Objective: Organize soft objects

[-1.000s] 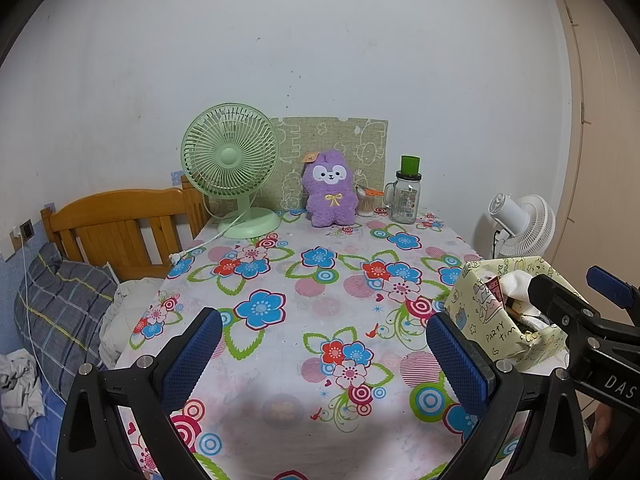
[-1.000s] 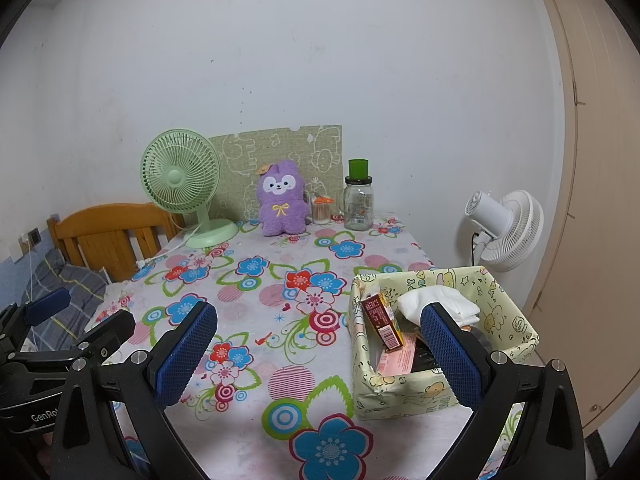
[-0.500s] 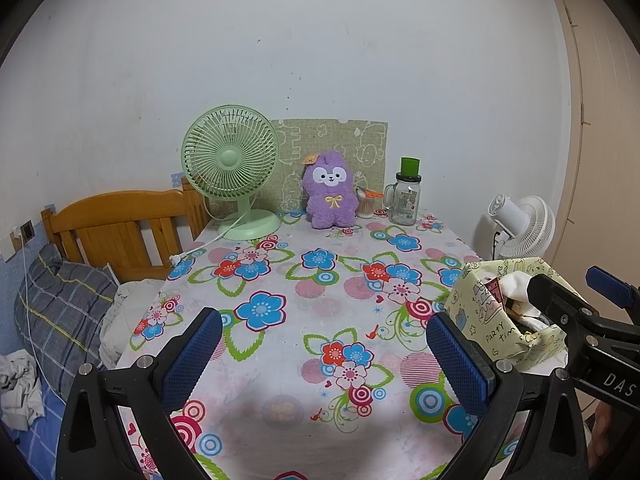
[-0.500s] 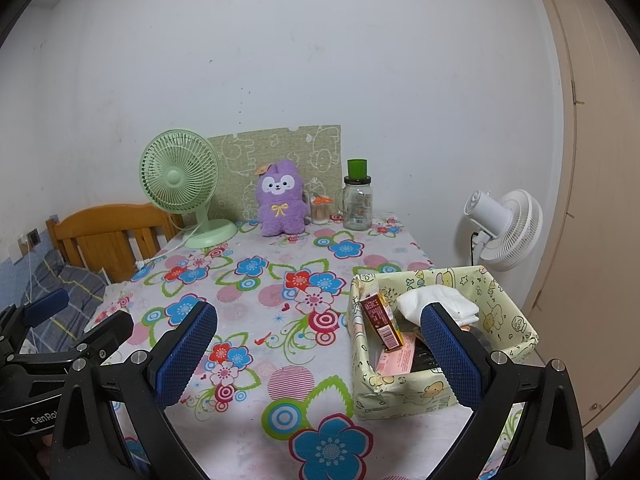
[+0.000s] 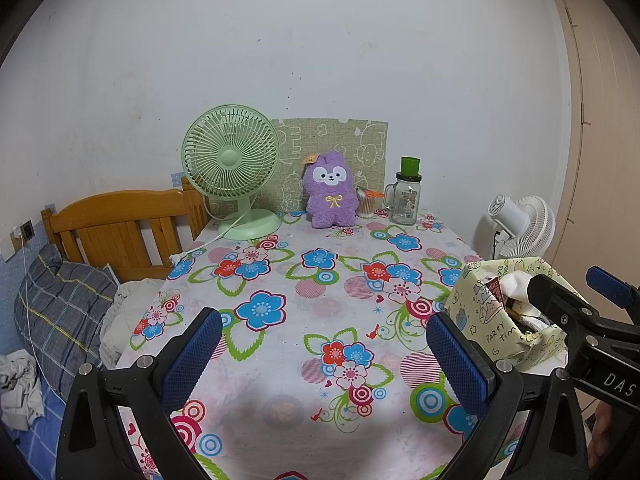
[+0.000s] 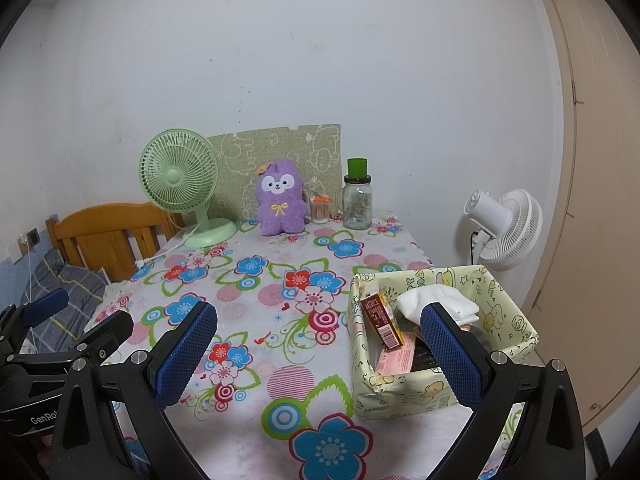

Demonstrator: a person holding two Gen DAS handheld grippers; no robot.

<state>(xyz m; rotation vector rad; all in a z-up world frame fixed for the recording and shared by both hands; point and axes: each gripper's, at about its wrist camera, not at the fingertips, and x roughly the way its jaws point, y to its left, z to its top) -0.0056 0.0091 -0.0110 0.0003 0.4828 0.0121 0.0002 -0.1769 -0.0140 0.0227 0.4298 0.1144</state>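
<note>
A: Start with the left wrist view. Where do the soft things sit?

B: The purple plush toy [image 5: 330, 196] stands upright at the far edge of the table [image 5: 280, 344], against the green board [image 5: 332, 136], between the green fan [image 5: 232, 172] and the glass jar [image 5: 406, 204]. The yellow fabric box [image 5: 486, 320] sits at the right edge with something white and soft, a folded cloth [image 5: 518, 282], poking out of it.

A: And the left gripper [image 5: 324, 356]?

B: Spread wide, nothing between its blue pads, hanging over bare tablecloth near the front edge. The right gripper [image 5: 580, 292] crosses the corner just in front of the box.

A: Now the right wrist view.

B: The box [image 6: 404, 396] is close by, holding the cloth [image 6: 438, 304], a red packet [image 6: 380, 318] and a pink packet [image 6: 396, 358]. The right gripper [image 6: 320, 354] is also wide apart and empty; one pad overlaps the box in the picture, but I can't tell whether it touches.

A: Which step is it?

B: Hard to settle. Cloth in the box and plush out fits either a sorting midway or one ended with the plush left on display. If the plush is to go in, it calls for a long reach across the table and a gentle squeeze on its body.
</note>
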